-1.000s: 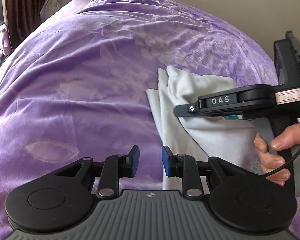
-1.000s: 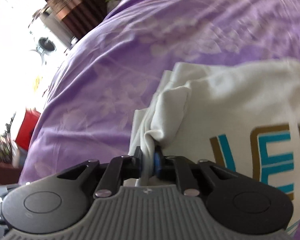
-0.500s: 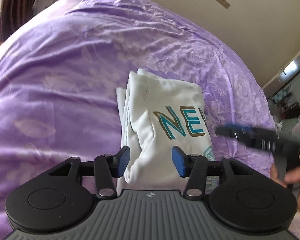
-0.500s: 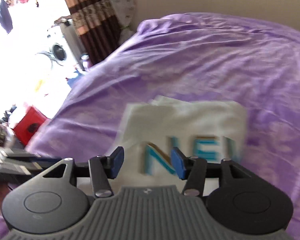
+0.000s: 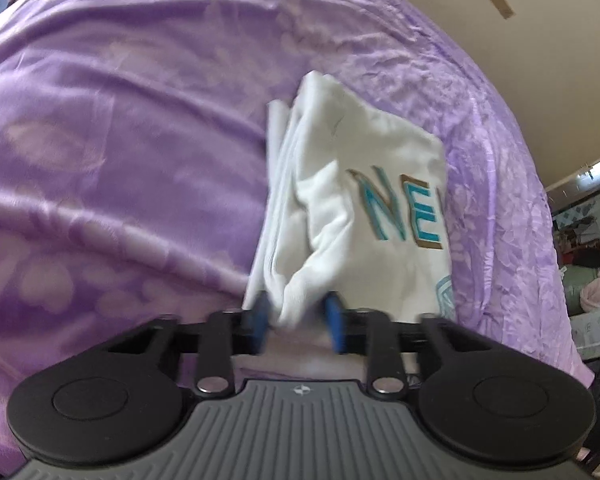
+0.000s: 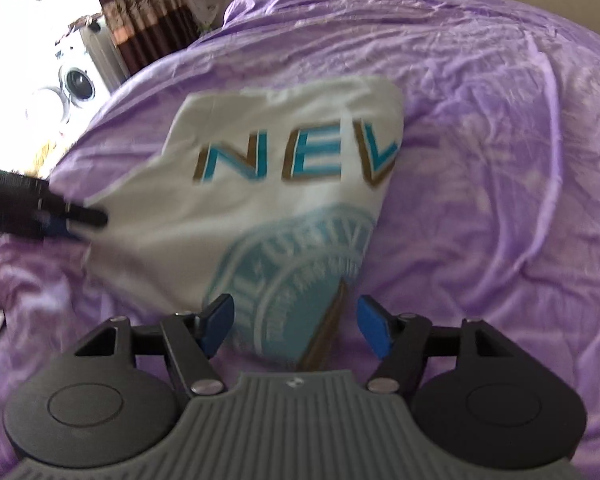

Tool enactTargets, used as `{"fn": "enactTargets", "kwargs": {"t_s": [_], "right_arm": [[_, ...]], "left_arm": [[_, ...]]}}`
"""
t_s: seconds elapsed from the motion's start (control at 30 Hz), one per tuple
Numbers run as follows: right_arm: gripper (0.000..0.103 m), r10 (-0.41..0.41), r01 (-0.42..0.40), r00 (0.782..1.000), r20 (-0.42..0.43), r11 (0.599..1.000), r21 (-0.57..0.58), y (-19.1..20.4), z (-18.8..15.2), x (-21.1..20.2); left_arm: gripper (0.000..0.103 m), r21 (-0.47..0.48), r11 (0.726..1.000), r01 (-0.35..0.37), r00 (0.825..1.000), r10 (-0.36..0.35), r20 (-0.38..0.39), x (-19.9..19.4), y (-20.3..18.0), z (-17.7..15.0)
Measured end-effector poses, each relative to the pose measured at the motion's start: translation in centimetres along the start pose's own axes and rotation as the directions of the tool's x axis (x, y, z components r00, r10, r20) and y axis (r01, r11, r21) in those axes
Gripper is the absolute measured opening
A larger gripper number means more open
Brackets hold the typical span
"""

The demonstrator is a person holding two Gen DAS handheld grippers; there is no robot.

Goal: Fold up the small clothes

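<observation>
A folded white T-shirt with teal and brown letters and a round teal print lies on the purple bedspread. My left gripper stands open with its blue pads either side of the near left corner fold. In the right wrist view the shirt lies ahead, and the left gripper touches its left edge. My right gripper is open, with the shirt's near edge between its pads.
The purple bedspread covers the whole bed. A curtain and a white appliance stand beyond the bed's left side. A beige wall and clutter lie off the right edge.
The right gripper let go of the shirt's bunched corner, opened and moved to the near edge. The left gripper moved in onto the shirt's left corner fold.
</observation>
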State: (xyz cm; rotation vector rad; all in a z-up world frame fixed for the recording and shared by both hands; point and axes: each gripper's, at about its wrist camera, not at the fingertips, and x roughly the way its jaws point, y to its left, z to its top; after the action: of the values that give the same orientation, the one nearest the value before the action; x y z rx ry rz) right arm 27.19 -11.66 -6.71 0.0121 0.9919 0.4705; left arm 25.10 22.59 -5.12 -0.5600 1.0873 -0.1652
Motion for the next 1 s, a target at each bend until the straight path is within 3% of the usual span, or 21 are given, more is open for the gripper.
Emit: {"fn": "enactTargets", "kwargs": {"t_s": [0.03, 0.17, 0.27, 0.37, 0.43, 0.53, 0.63, 0.87, 0.97, 1.0], "right_arm": [[0.068, 0.000, -0.001, 1.000, -0.011, 1.000, -0.014, 0.3, -0.6, 0.2], [0.070, -0.019, 0.017, 0.999, -0.031, 0.997, -0.077, 1.6, -1.8, 1.3], [0.063, -0.061, 0.059, 0.998, -0.025, 0.996, -0.072, 1.5, -1.9, 2.2], [0.046, -0.064, 0.063, 0.997, -0.035, 0.998, -0.029, 0.4, -1.8, 2.3], [0.018, -0.069, 0.069, 0.997, -0.040, 0.998, -0.006, -0.3, -2.0, 1.9], [0.001, -0.073, 0.074, 0.994, -0.078, 0.997, 0.009, -1.2, -2.6, 2.1], [0.000, -0.063, 0.064, 0.994, -0.095, 0.998, 0.012, -1.4, -3.4, 2.8], [0.000, -0.051, 0.053, 0.990, -0.132, 0.998, 0.019, -2.0, -4.1, 4.2], [0.000, -0.056, 0.058, 0.988, -0.142, 0.998, 0.008, -1.9, -4.2, 4.0], [0.000, -0.060, 0.061, 0.986, -0.153, 0.998, 0.003, -1.8, -4.2, 4.0]], "left_arm": [[0.016, 0.017, 1.000, 0.007, 1.000, -0.007, 0.020, -0.4, -0.5, 0.0], [0.013, 0.058, 0.996, 0.068, 0.992, -0.073, 0.102, -3.0, -2.6, 0.4], [0.011, 0.077, 0.990, 0.117, 0.982, -0.127, 0.138, -5.0, -3.9, 0.5], [0.011, 0.100, 0.992, 0.082, 0.988, -0.094, 0.122, -5.1, -4.1, 0.2], [0.010, 0.095, 0.995, 0.017, 0.996, -0.026, 0.086, -3.6, -3.0, -0.6], [0.010, 0.084, 0.994, -0.064, 0.998, 0.061, 0.032, -0.9, -0.7, -1.6], [0.010, 0.127, 0.983, -0.130, 0.991, 0.132, -0.005, 1.2, 0.2, -2.1], [0.011, 0.197, 0.959, -0.203, 0.976, 0.214, -0.039, 2.5, -0.2, -2.7], [0.017, 0.222, 0.949, -0.225, 0.968, 0.244, -0.059, 2.3, -0.4, -2.8], [0.024, 0.211, 0.950, -0.229, 0.966, 0.249, -0.073, 2.0, -0.3, -2.7]]}}
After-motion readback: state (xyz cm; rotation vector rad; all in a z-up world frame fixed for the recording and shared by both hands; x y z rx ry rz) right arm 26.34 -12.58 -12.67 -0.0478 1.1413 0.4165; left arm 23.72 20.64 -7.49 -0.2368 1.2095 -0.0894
